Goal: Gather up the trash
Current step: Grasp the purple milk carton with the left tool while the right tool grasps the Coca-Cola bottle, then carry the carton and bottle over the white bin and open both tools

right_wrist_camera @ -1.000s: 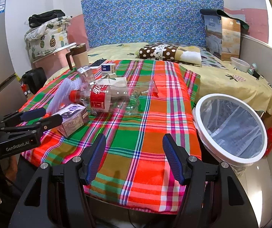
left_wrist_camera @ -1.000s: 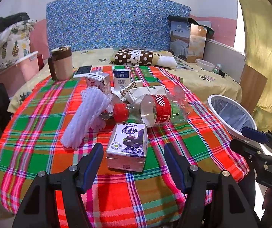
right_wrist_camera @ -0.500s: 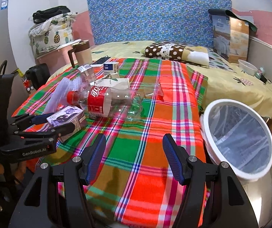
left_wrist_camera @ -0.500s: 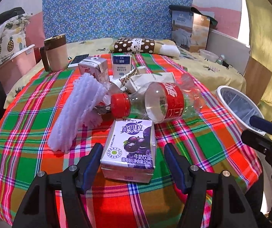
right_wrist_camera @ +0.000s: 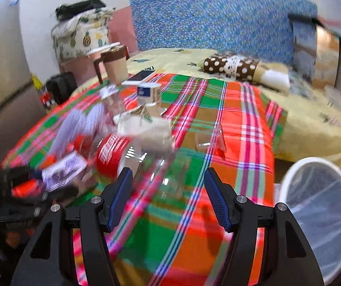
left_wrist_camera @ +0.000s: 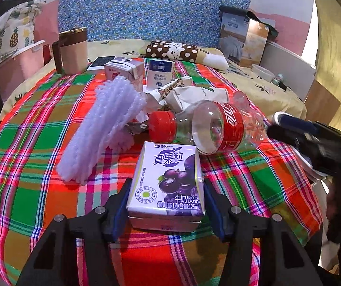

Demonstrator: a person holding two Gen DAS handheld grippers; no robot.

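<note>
Plaid cloth (left_wrist_camera: 39, 157); boxy purple carton (left_wrist_camera: 168, 183), ribbed foam netting (left_wrist_camera: 103, 128)

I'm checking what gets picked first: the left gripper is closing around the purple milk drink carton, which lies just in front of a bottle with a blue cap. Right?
Not quite: the bottle has a red cap, as the left wrist view shows. The left gripper has indeed just been closing around the purple milk drink carton.

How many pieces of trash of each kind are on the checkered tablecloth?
Drink cartons: 3 (purple grape milk carton, pink carton, blue-and-white carton)
Plastic bottles: 1 (red-capped clear bottle)
White foam nets: 1
Crumpled paper bags: 1
Clear plastic pieces: 1
Total: 7
</note>
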